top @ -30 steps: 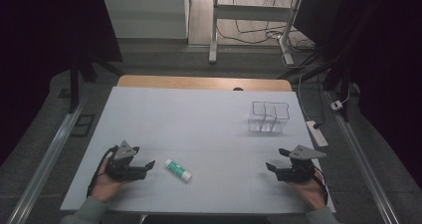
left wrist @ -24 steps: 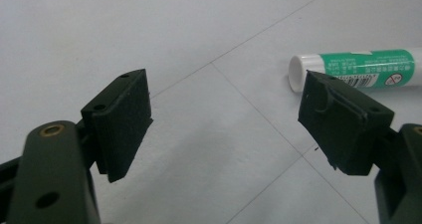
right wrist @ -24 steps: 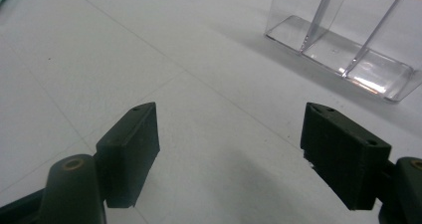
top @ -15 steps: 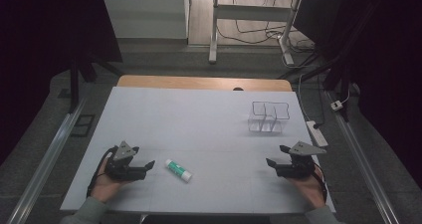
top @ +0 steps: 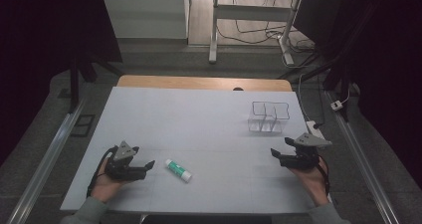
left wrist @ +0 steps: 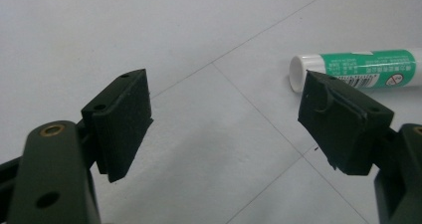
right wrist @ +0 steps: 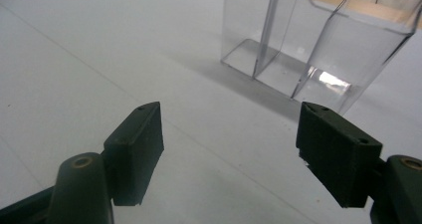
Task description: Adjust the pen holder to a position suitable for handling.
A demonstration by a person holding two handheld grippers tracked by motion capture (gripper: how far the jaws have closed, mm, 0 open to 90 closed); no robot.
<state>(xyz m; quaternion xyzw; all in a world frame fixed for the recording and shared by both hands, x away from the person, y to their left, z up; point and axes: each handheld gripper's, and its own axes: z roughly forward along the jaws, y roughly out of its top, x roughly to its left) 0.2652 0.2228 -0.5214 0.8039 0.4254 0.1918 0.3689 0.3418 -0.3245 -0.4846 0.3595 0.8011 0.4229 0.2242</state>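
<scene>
A glue stick (top: 178, 169) with a white cap and green label lies flat near the table's front, just right of my left gripper (top: 148, 167). In the left gripper view the stick (left wrist: 358, 67) rests beyond the right jaw, outside the gap; that gripper (left wrist: 224, 104) is open and empty. A clear plastic organizer (top: 268, 117) with two compartments stands at the right rear. My right gripper (top: 276, 156) hovers in front of it, pointing left. In the right gripper view the organizer (right wrist: 308, 50) stands ahead; this gripper (right wrist: 229, 134) is open, its jaws have just been closing slightly, with nothing between them.
A white sheet (top: 199, 119) covers the table, with a wooden strip (top: 204, 82) along its far edge. Metal rails run along both sides on the floor. A power strip (top: 316, 129) sits off the right edge. Desk legs and cables stand beyond the table.
My right gripper has risen a little and shifted slightly toward the organizer. The left gripper and the glue stick have stayed where they were.
</scene>
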